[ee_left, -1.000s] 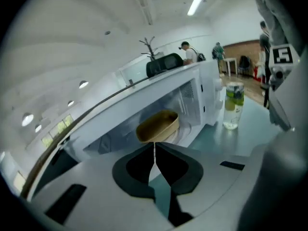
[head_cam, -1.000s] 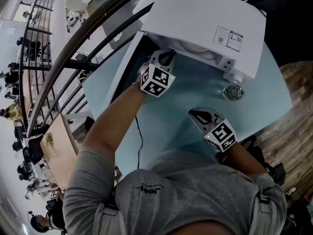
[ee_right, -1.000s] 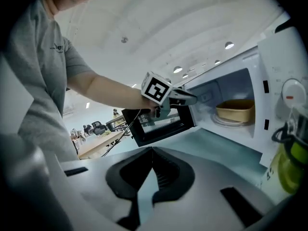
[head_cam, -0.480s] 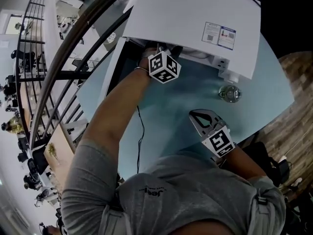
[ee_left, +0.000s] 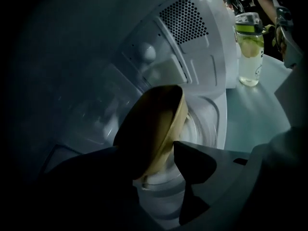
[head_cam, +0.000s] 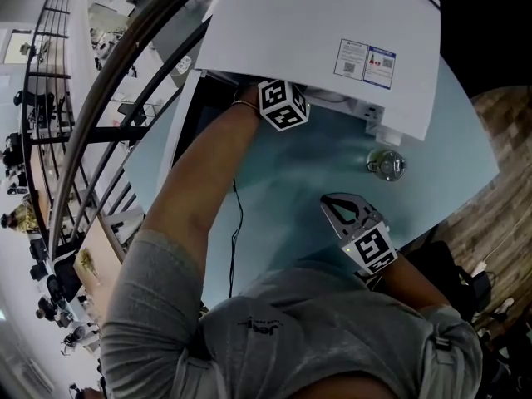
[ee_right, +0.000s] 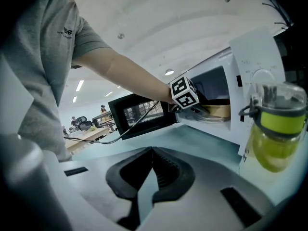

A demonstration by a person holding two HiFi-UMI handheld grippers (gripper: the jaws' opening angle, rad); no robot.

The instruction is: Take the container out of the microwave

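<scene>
The white microwave (head_cam: 332, 23) stands on the pale blue table with its door (ee_right: 139, 114) swung open. Inside, a tan container (ee_left: 163, 124) sits on the glass turntable (ee_left: 199, 129); the right gripper view also shows the container (ee_right: 219, 110). My left gripper (ee_left: 159, 170) reaches into the cavity, open, with the container's near wall between its jaws and a small gap at the right jaw. From above only its marker cube (head_cam: 283, 105) shows. My right gripper (head_cam: 337, 206) hovers shut and empty over the table near my body, its jaws (ee_right: 153, 150) meeting.
A clear bottle with a green lid (ee_right: 276, 134) holding yellowish liquid stands on the table just right of the microwave, also seen from above as the bottle (head_cam: 386, 165). A black cable (head_cam: 233, 231) runs across the table (head_cam: 274, 198). A railing and desks lie beyond the left edge.
My left hand has pushed from the microwave's opening deeper into the cavity, so its jaws are now hidden under the top. The right gripper has barely shifted.
</scene>
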